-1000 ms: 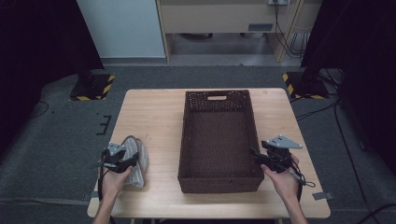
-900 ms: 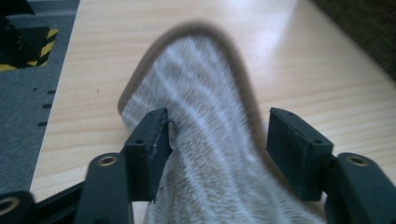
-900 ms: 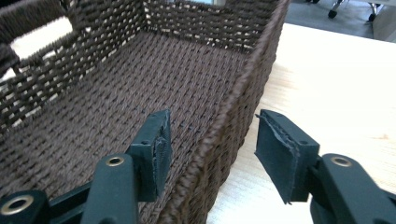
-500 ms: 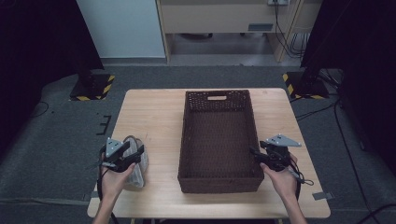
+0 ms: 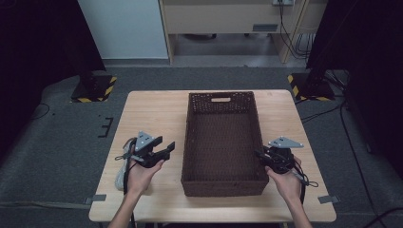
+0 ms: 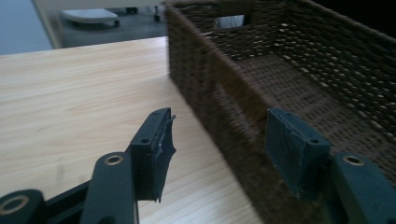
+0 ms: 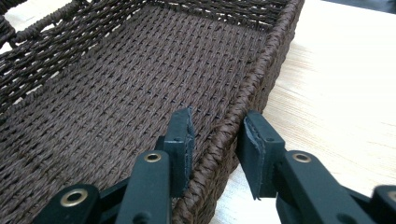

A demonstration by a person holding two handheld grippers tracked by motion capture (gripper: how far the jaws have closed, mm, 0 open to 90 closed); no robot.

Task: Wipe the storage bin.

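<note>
A dark brown wicker basket (image 5: 186, 137) stands empty in the middle of the wooden table (image 5: 152, 114). My left gripper (image 5: 167, 149) hovers open just left of the basket's left wall (image 6: 224, 79). Its jaws have just been closing a little, and nothing lies between its pads (image 6: 159, 149). My right gripper (image 5: 260, 156) straddles the basket's right wall (image 7: 233, 126), one jaw inside and one outside. Its jaws have just been closing, and the pads (image 7: 254, 140) sit against the wall. A pale grey object (image 5: 121, 176), perhaps a shoe, lies partly hidden under my left forearm.
The basket has a handle slot in its far wall (image 5: 221, 99). Bare wood lies on both sides of the basket. The table's front edge (image 5: 214, 219) is close to both hands. Dark stands with striped bases (image 5: 95, 92) are on the floor beyond.
My left gripper has left the pale grey object and moved right and up toward the basket's left wall. The right hand has stayed put while its jaws narrowed on the right wall.
</note>
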